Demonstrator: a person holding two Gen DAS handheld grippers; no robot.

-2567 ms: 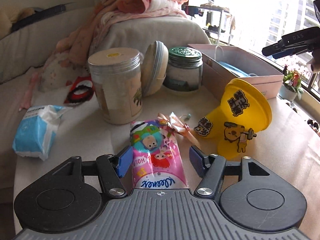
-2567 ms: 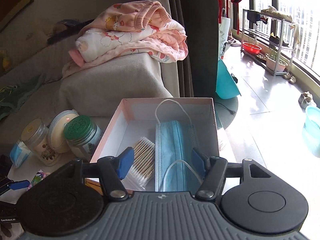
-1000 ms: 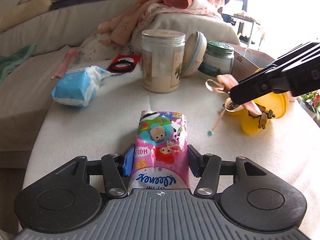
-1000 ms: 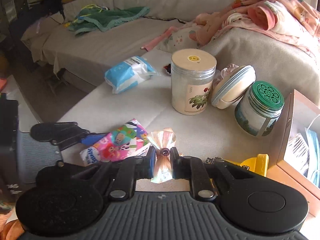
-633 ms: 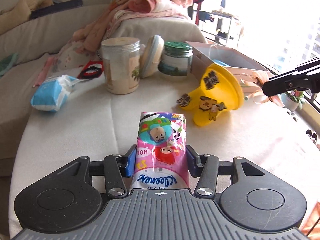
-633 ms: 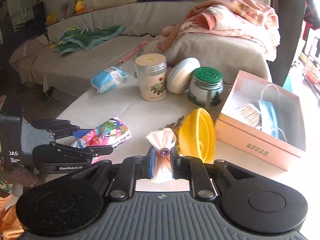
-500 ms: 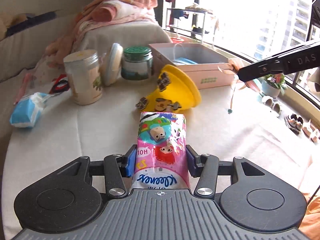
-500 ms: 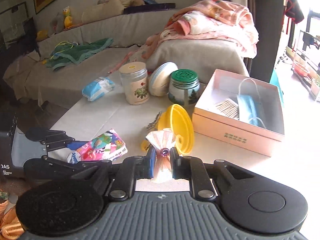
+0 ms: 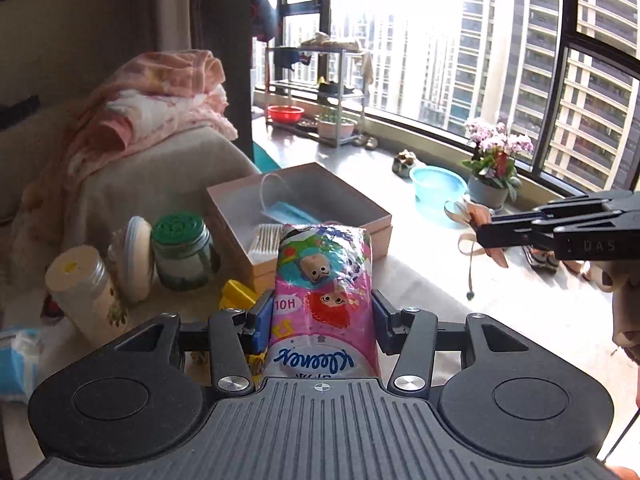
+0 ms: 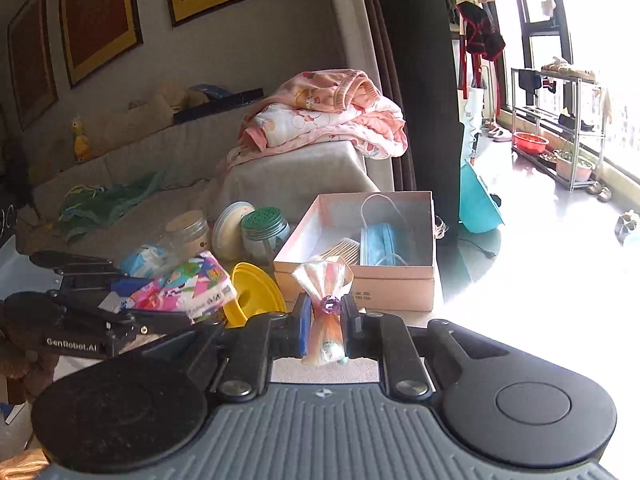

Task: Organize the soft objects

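My left gripper point(image 9: 318, 312) is shut on a pink Kleenex tissue pack point(image 9: 324, 292) and holds it in the air, short of the pink open box point(image 9: 368, 204). The box holds a blue face mask point(image 9: 286, 210) and cotton swabs point(image 9: 266, 240). My right gripper point(image 10: 325, 320) is shut on a pink ribbon bow point(image 10: 326, 280) with a purple bead, raised in front of the box point(image 10: 400, 280). The right gripper with the bow point(image 9: 478, 216) shows at the right of the left wrist view. The left gripper with the pack point(image 10: 188, 284) shows at the left of the right wrist view.
On the table stand a beige-lidded jar point(image 9: 84, 292), a green-lidded jar point(image 9: 182, 248), a round tin point(image 9: 134, 256), a tipped yellow cup point(image 10: 252, 294) and a blue wipes pack point(image 9: 16, 356). Folded pink blankets point(image 10: 324, 116) lie on the sofa arm behind. Window and floor lie to the right.
Both grippers have risen and swung toward the pink box, each still holding its object. The box now sits straight ahead in both views.
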